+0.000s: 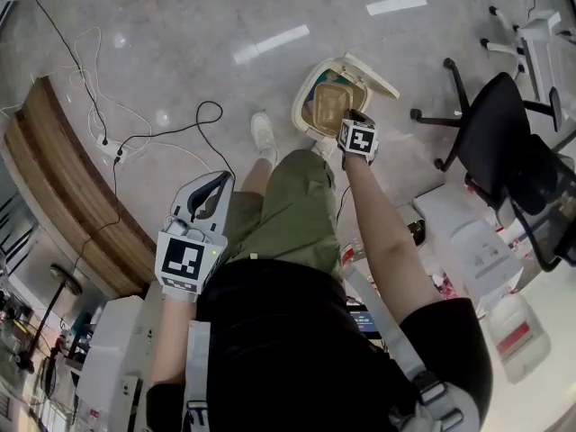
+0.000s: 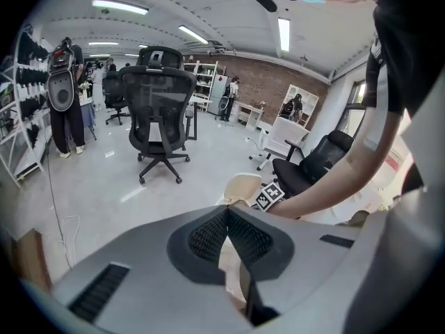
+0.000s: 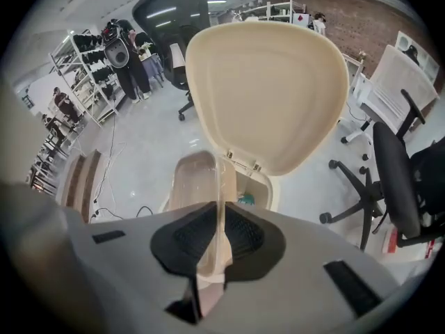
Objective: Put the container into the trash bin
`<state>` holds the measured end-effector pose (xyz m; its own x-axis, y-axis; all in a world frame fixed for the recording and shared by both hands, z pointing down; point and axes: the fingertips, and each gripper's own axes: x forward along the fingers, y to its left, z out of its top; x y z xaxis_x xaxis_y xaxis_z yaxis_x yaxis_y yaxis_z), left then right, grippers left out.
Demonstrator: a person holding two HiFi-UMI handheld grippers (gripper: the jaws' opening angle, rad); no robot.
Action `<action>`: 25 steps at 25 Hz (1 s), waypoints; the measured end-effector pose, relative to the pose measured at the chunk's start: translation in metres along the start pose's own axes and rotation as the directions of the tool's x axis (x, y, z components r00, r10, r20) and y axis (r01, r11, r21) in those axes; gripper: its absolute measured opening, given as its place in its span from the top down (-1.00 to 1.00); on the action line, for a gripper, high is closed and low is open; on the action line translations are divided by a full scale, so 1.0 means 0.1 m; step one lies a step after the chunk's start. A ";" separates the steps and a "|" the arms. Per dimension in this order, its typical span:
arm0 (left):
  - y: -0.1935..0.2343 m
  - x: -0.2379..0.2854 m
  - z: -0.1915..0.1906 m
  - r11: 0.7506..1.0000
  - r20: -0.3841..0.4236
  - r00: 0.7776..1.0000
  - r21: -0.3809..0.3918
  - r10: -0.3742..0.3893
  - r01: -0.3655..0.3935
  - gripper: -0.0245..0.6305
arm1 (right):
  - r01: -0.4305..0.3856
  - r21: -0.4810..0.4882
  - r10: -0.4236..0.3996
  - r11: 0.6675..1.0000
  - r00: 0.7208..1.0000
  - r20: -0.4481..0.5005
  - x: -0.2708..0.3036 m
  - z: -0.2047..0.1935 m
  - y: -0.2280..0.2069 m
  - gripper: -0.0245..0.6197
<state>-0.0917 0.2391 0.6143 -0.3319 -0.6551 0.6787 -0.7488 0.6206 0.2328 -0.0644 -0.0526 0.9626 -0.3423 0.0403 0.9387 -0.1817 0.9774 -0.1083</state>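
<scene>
A cream trash bin (image 1: 310, 93) stands on the floor with its lid (image 3: 268, 92) swung up. My right gripper (image 3: 221, 214) is shut on the rim of a clear plastic container (image 3: 198, 179) and holds it over the bin's opening (image 3: 250, 190). In the head view the container (image 1: 331, 106) hangs in the bin's mouth, just beyond the right gripper (image 1: 353, 124). My left gripper (image 2: 227, 218) is shut with nothing in it, held low by the person's left side (image 1: 211, 196). From the left gripper view the bin lid (image 2: 243, 186) shows far off.
A black office chair (image 1: 490, 129) stands right of the bin, and another (image 2: 158, 110) is out on the floor. A curved wooden counter (image 1: 63, 187) with cables lies to the left. White boxes and bottles (image 1: 486, 259) sit at the right. People stand by shelves (image 2: 62, 96).
</scene>
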 end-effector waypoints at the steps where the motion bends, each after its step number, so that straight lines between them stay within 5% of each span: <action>1: 0.01 0.00 -0.03 1.000 -0.004 1.000 -0.005 0.002 -0.002 0.90 | 0.004 0.007 -0.004 1.000 1.000 -0.004 0.04 -0.02 0.00 0.78; 25: 0.05 0.08 -0.50 0.997 -0.068 0.998 -0.080 0.017 -0.023 0.90 | 0.058 0.117 -0.045 0.991 0.993 -0.106 0.62 -0.29 -0.13 0.78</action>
<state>-0.0691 0.2586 0.6556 -0.3050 -0.6133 0.7286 -0.6925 0.6681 0.2724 -0.0565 -0.0573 1.0318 -0.2339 0.0180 0.9721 -0.3075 0.9471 -0.0915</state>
